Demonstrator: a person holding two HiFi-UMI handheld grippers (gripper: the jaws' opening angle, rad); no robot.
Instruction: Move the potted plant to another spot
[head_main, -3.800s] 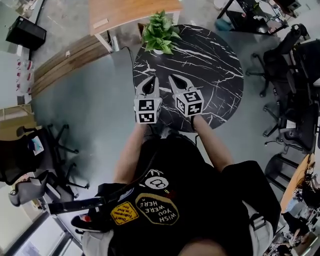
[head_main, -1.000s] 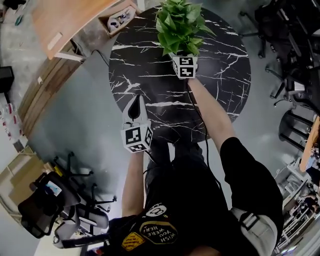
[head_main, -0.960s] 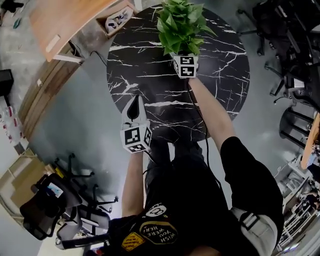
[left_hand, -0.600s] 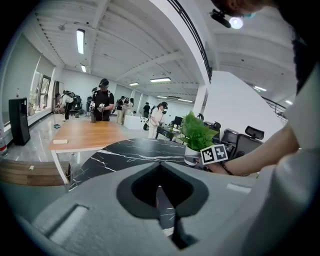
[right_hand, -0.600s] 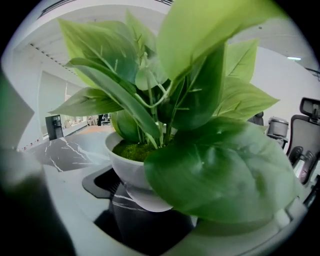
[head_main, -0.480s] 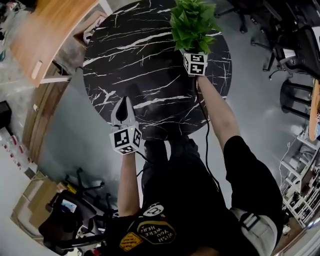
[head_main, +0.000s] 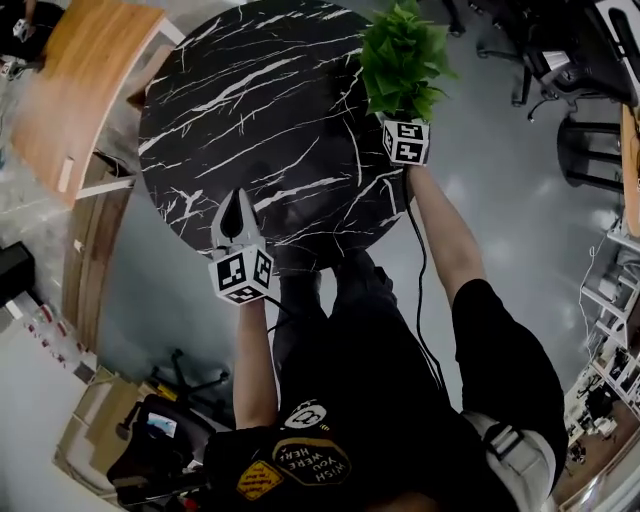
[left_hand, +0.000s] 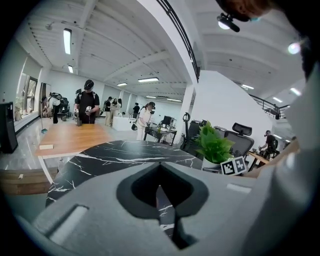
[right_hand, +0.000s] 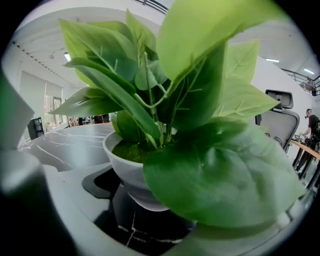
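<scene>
The right hand-held gripper (head_main: 403, 125) is pinching the potted plant (head_main: 402, 60) by its rounded white pot (right_hand: 131, 172), out at the right edge of the worktop (head_main: 260, 110). The left hand-held gripper (head_main: 236, 215) hangs pressed together and empty at the near edge. My worry is that the curved pot slips or tips under those big leaves (right_hand: 215, 175), and this close to the rim it'd go straight to the floor (head_main: 500, 200).

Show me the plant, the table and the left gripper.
plant (head_main: 402, 60), head view, its leaves.
table (head_main: 260, 110), head view, bare marble top.
left gripper (head_main: 236, 196), head view, between its jaw tips.
</scene>
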